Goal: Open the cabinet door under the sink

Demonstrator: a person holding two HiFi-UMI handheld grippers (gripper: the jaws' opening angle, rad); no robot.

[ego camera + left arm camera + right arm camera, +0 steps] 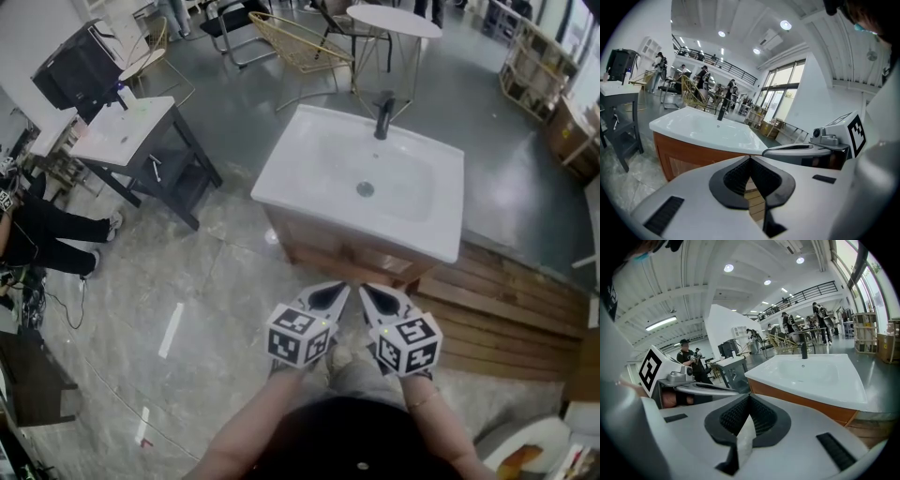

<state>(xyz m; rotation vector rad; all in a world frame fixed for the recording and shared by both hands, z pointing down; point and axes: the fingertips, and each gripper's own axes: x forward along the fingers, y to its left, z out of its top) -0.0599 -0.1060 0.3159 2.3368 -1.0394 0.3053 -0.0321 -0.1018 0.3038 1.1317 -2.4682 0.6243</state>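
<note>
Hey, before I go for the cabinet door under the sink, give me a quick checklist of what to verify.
1. Left gripper empty: ok, jaws together on nothing.
2. Right gripper empty: ok, jaws together on nothing.
3. Jaws open to grab: not ok, both are shut.
4. Grippers at the cabinet: not ok, both are short of its front.
5. Handle on the door: cannot tell, none shows.

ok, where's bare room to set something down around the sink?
Bare floor between the sink cabinet and the side table; the basin is empty too. Crowded behind: chairs, round table. On the right, wooden planks.
</note>
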